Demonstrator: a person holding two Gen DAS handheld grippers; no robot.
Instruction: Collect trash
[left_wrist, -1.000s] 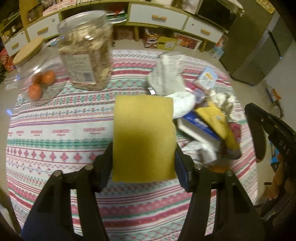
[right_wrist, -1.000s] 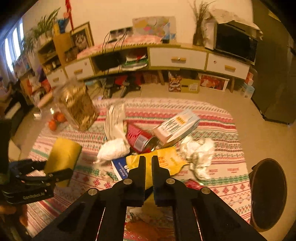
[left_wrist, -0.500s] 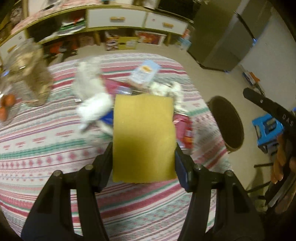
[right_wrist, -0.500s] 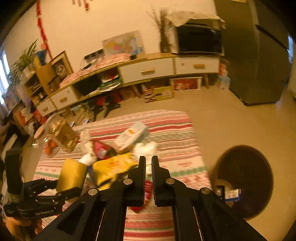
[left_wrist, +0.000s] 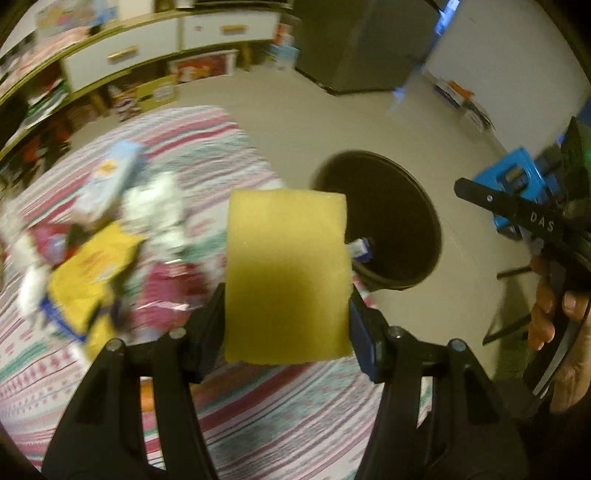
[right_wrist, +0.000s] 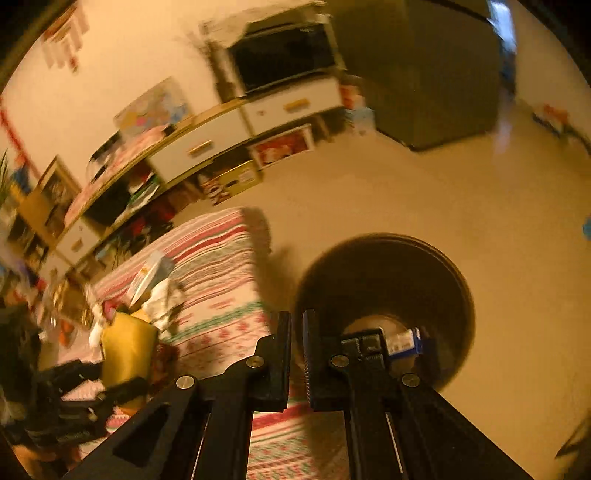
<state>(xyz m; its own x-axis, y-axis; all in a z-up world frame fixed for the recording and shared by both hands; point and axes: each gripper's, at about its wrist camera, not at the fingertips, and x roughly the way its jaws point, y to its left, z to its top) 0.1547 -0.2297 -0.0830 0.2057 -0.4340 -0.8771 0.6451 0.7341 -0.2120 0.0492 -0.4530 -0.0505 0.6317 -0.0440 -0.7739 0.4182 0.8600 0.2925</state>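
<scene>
Left tongs (left_wrist: 286, 314) clamp the soft, light yellow rectangular sponge (left_wrist: 286, 273) by its side edges; right tongs (right_wrist: 296, 354) are together, empty.

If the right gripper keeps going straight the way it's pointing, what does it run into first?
Most likely the near rim of the dark round bin on the floor. The right gripper, jaws shut and empty, points down past the edge of the striped tablecloth. Depth is hard to judge here.
</scene>
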